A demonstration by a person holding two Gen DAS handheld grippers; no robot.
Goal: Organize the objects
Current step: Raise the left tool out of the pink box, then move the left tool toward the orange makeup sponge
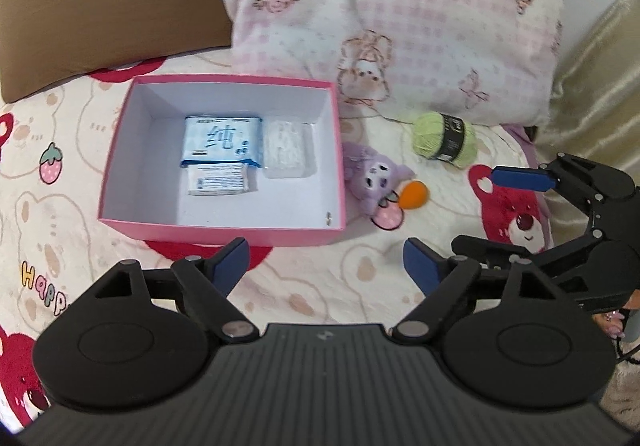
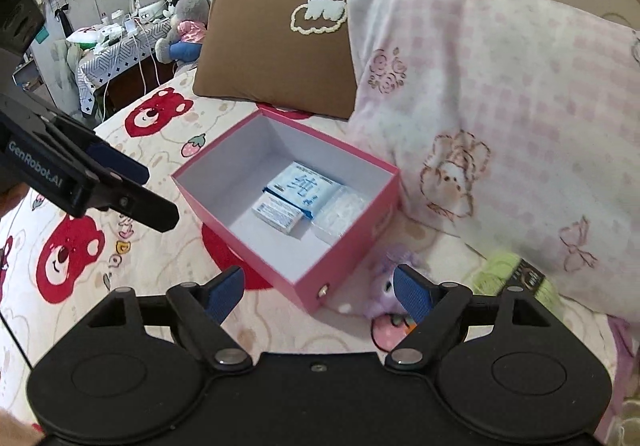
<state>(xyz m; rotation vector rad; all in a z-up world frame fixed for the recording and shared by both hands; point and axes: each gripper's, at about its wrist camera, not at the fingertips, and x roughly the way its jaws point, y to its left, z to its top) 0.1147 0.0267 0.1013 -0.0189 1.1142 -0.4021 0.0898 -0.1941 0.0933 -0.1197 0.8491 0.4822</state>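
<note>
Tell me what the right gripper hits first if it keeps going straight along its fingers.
Probably the near corner of the pink cardboard box, which sits between the open right gripper fingers ahead. The purple plush toy lies by the right finger, so a graze there is possible; depth is unclear.

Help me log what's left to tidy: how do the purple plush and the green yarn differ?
The purple plush lies touching the pink box; the green yarn lies apart from the box, by the pink pillow. The plush has a face; the yarn wears a dark band. Both rest on the bedspread, outside the box.
</note>
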